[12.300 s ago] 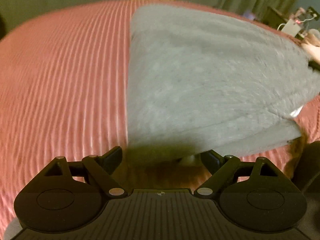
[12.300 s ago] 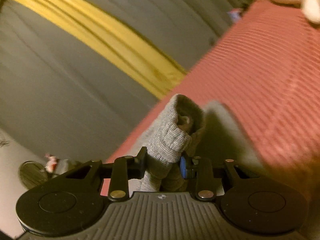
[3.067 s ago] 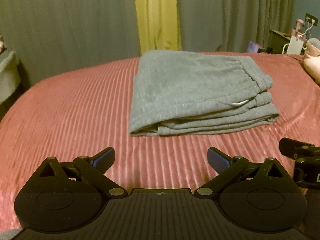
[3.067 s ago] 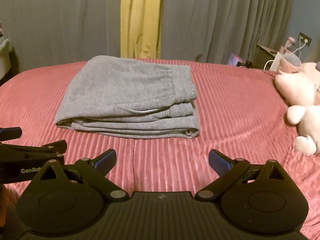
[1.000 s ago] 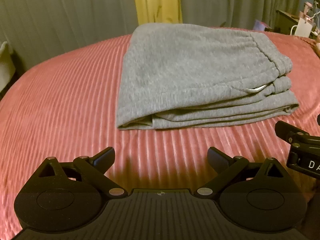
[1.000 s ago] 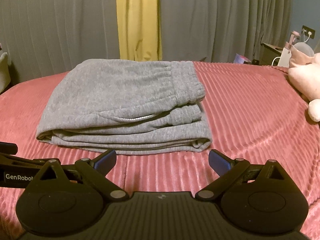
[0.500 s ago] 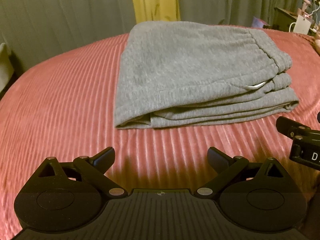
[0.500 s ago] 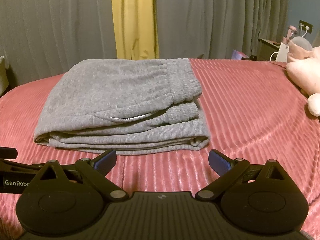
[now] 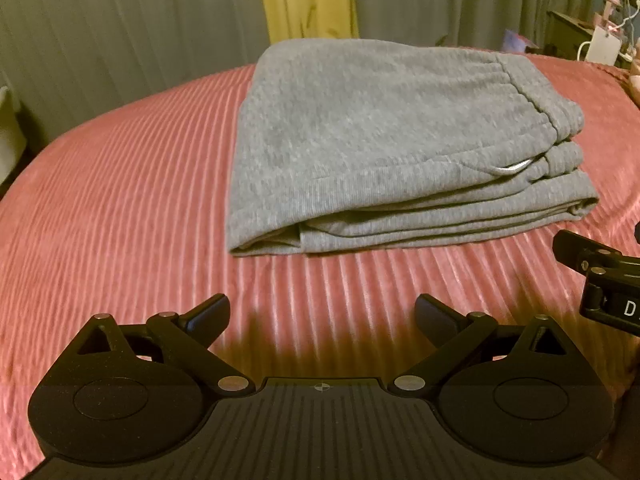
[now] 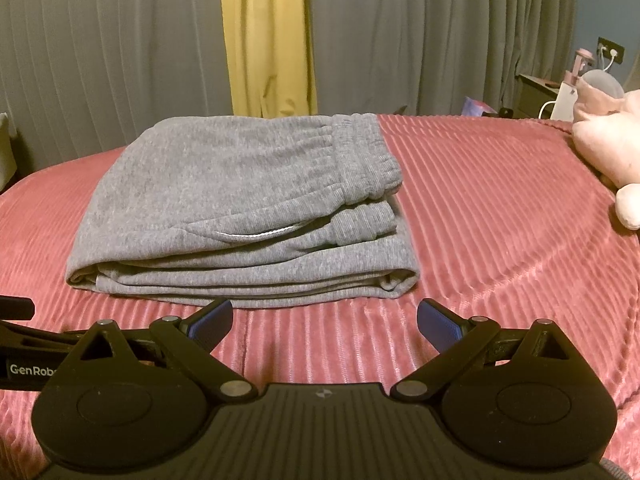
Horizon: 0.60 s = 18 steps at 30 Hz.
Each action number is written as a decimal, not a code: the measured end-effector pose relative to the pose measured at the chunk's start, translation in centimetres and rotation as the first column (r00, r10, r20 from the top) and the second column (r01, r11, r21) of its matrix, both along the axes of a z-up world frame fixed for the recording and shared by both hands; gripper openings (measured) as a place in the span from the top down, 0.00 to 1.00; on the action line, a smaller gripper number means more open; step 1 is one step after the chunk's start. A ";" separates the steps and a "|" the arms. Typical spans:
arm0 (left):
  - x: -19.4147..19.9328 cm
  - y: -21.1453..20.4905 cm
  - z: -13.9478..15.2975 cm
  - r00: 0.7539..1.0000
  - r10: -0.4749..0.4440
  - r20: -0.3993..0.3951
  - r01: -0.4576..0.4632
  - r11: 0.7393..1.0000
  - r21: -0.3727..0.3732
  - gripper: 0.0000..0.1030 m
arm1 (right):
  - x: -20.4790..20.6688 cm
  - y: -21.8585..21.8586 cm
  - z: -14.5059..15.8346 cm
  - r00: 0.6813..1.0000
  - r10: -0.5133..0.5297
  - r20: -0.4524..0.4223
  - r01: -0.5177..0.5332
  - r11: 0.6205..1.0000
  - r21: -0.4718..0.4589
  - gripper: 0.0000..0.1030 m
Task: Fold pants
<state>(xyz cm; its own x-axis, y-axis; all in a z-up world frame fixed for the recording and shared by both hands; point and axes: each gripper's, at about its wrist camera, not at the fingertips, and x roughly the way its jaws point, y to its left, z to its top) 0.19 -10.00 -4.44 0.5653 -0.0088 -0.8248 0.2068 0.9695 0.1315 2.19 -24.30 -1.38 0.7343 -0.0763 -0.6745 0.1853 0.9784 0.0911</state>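
Observation:
The grey sweatpants (image 9: pixel 392 128) lie folded in a flat stack on the pink ribbed bedspread (image 9: pixel 120 184), waistband to the right. They also show in the right wrist view (image 10: pixel 240 184). My left gripper (image 9: pixel 322 316) is open and empty, just short of the stack's front left edge. My right gripper (image 10: pixel 324 320) is open and empty, close to the stack's front edge. Part of the right gripper (image 9: pixel 600 280) shows at the right edge of the left wrist view.
Grey curtains (image 10: pixel 100 60) with a yellow panel (image 10: pixel 268 40) hang behind the bed. A pink plush toy (image 10: pixel 612 148) lies at the right. A nightstand (image 10: pixel 540 92) with a charger stands at the back right.
Both grippers have stayed open and have drifted slightly closer to the folded pants. The pants have not moved.

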 end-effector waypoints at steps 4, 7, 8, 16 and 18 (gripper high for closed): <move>0.0 0.0 -0.1 1.000 -0.001 -0.002 0.001 1.000 0.003 0.02 | 0.0 0.0 0.0 1.000 -0.002 0.000 0.002 1.000 0.001 0.04; 0.0 0.0 0.0 1.000 0.000 -0.002 0.000 1.000 0.002 0.02 | 0.0 0.0 0.0 1.000 -0.002 0.000 0.002 1.000 0.000 0.04; 0.0 0.0 -0.1 1.000 0.000 -0.002 0.000 1.000 0.003 0.02 | 0.0 0.0 0.0 1.000 -0.002 -0.001 0.002 1.000 -0.001 0.04; 0.1 0.0 -0.1 1.000 -0.003 -0.006 0.003 1.000 0.004 0.02 | 0.0 0.0 0.0 1.000 -0.002 -0.002 0.002 1.000 0.000 0.04; 0.0 -0.1 -0.1 1.000 -0.004 -0.007 0.004 1.000 0.005 0.02 | 0.0 0.0 0.0 1.000 -0.004 -0.003 0.004 1.000 -0.002 0.04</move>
